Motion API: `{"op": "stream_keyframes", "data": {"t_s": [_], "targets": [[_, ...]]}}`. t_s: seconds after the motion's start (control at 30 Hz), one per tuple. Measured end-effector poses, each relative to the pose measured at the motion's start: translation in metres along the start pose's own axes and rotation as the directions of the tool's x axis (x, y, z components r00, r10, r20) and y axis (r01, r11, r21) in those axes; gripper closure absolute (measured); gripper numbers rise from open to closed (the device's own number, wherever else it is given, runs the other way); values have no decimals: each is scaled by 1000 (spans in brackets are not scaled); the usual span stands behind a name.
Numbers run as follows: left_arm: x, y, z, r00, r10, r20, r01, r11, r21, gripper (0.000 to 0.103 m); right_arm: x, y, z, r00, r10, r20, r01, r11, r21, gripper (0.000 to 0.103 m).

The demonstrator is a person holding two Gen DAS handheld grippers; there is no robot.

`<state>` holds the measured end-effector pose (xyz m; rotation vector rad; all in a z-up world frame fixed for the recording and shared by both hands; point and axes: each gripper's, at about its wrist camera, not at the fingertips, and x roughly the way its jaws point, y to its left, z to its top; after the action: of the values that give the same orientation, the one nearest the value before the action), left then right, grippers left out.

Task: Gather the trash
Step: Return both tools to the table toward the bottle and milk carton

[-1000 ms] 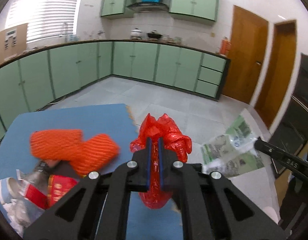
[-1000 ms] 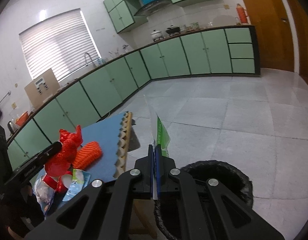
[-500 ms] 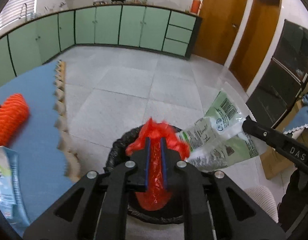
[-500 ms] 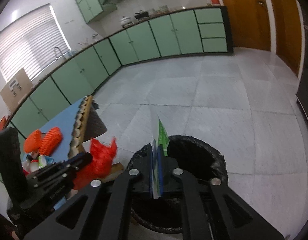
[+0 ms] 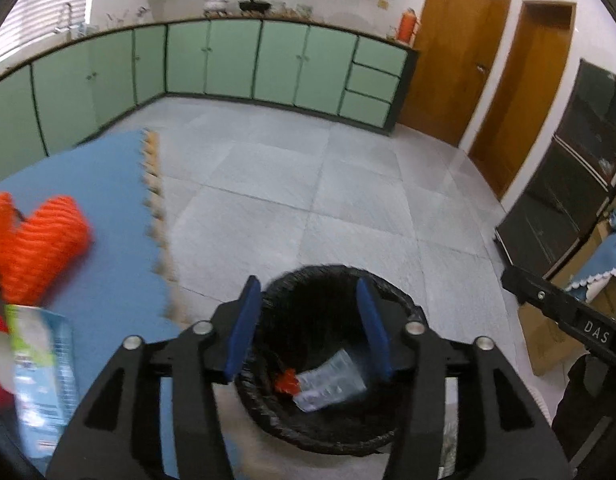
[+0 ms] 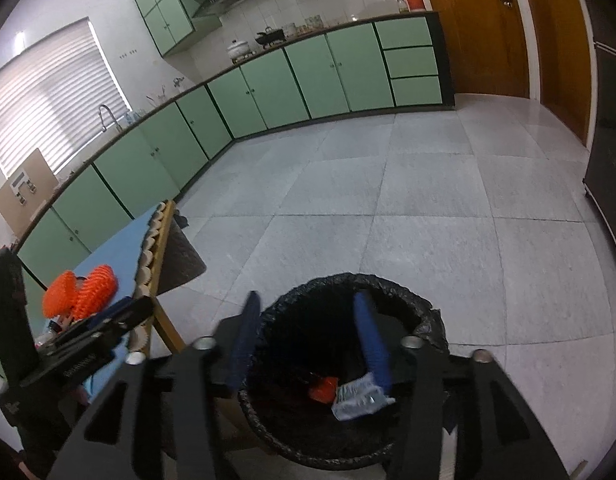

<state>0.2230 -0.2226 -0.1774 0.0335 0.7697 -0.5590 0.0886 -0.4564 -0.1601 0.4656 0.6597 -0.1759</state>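
Both grippers hang over the bin with their jaws spread and nothing between the pads; the left gripper (image 5: 310,324) and the right gripper (image 6: 308,340) have each just been opening, and the two pieces they let go now lie below them. Straight under the fingertips sits the black-lined trash bin (image 5: 392,292), and at its bottom rest a scrap of red plastic (image 5: 285,382) and a pale wrapper (image 5: 332,384), touching each other. The right wrist view shows the same pair, the red scrap left of the wrapper, down inside the liner. Out to the left of the left gripper lies the blue mat (image 5: 107,184) on the table, and on it more trash waits: an orange foam net (image 5: 39,240) and, nearer the camera, a light blue packet (image 5: 43,376), blurred, with something red beside it that cannot be made out. The drop step looks finished for this pair of items. Next, by my reading, each gripper should lift clear of the bin rim, swing back left over the mat, and line its open jaws around one of the remaining pieces before pinching
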Motion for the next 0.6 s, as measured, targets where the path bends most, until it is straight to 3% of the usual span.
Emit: {"op": "stream_keyframes", "data": {"t_s": [0.07,0.23,0.43,0.6], "targets": [[-19,10,1,998,46,34,-46,999,-5,42,-5,10,1,1000,7,22,-7,1000,-13,32],[-66,39,-3,981,165,103,-164,986,-22,28,-15,45,-1,997,46,62,-42,997,-60,21],[-120,90,-20,939,319,129,-308,947,-95,26,-21,109,-22,984,133,120,-118,985,-130,18],[-156,127,-48,897,425,121,-409,902,-138,26,-17,175,-53,971,215,108,-186,955,-232,18]]}}
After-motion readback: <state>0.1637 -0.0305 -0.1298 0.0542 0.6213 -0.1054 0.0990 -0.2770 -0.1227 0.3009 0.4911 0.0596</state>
